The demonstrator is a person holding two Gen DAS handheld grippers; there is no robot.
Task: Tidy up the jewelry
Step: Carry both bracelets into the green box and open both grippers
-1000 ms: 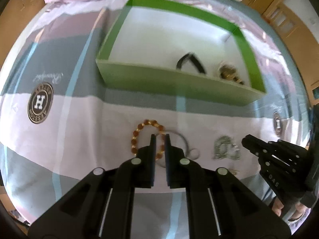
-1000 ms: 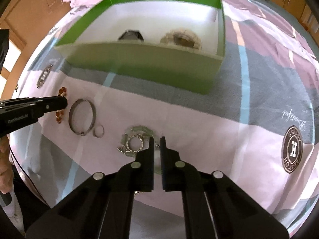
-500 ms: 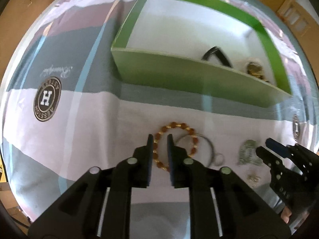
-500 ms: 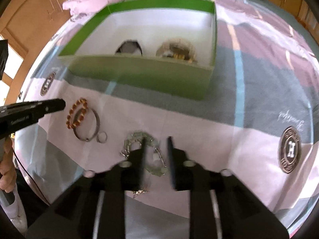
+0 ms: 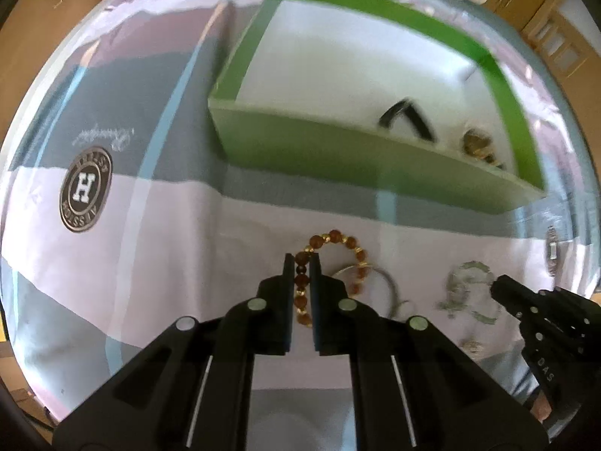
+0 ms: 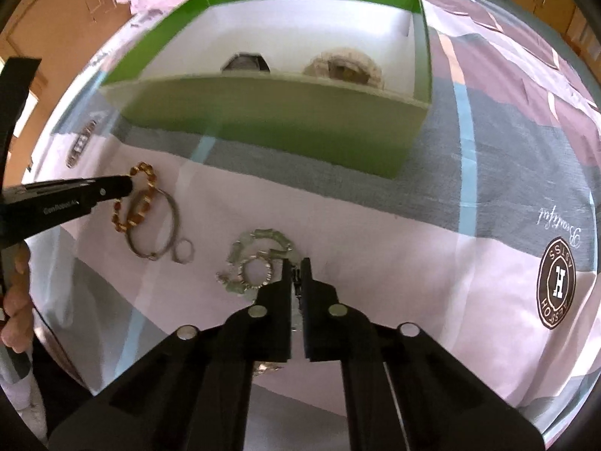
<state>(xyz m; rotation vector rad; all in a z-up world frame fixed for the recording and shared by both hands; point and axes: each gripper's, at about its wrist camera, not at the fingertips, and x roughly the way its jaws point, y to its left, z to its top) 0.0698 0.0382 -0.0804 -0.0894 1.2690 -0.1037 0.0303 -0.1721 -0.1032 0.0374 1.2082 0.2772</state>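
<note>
Both tools just closed: left tool (image 5: 301,263) pinches beaded bracelet (image 5: 330,259), right tool (image 6: 296,267) seemingly chain (image 6: 259,263).

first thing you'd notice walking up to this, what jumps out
The bright green box with a white inside stands out at the far end of the bedspread, a few pieces already in it. In front of it, the left tongs are shut on the amber bead bracelet, which overlaps a thin silver bangle. To its right, the right tongs are shut on a silver chain beside the pale green bracelet.
</note>
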